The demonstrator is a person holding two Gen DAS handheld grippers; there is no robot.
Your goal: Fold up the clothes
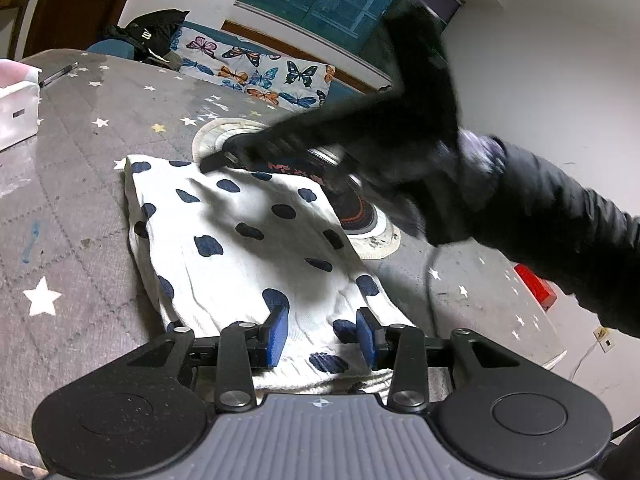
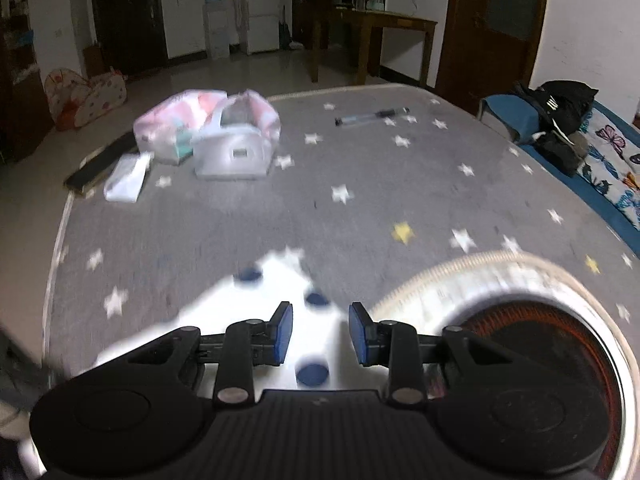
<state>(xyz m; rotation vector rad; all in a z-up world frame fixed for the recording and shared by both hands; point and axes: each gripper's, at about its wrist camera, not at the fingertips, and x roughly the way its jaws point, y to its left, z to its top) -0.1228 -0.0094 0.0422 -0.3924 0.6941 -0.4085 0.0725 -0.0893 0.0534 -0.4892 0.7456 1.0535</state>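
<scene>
Centrally, the white garment with dark blue spots [image 1: 240, 240] lies folded and flat on the grey star-printed desk cover [image 1: 80, 200], its far right corner overlapping a round mat with an orange-ringed dark centre [image 1: 362, 216].

The left wrist view shows the whole garment. The left tongs [image 1: 322, 336] sit over its near edge, blue pads parted; cloth lies below the gap and no fabric is pinched. This view also shows the right tongs [image 1: 212, 164] from outside, blurred, tips at the garment's far edge. A dark sleeve [image 1: 560, 232] crosses the frame from the right and hides part of the round mat.

The right wrist view shows only a blurred corner of the garment [image 2: 280, 300] beneath the right tongs [image 2: 320, 334]. Their pads stand apart at a moderate gap with nothing gripped between them. The round mat [image 2: 480, 280] fills the lower right.

Outward items seen only in the right wrist view: a pink-and-white bag [image 2: 200, 120], a white storage box [image 2: 234, 156] just in front of it, a small white packet [image 2: 126, 178], and a dark flat bar [image 2: 100, 164] at the left edge. A pen [image 2: 372, 116] lies near the far edge. A butterfly-print cushion [image 1: 256, 68] and a black bag [image 1: 154, 34] lie beyond the desk.
</scene>
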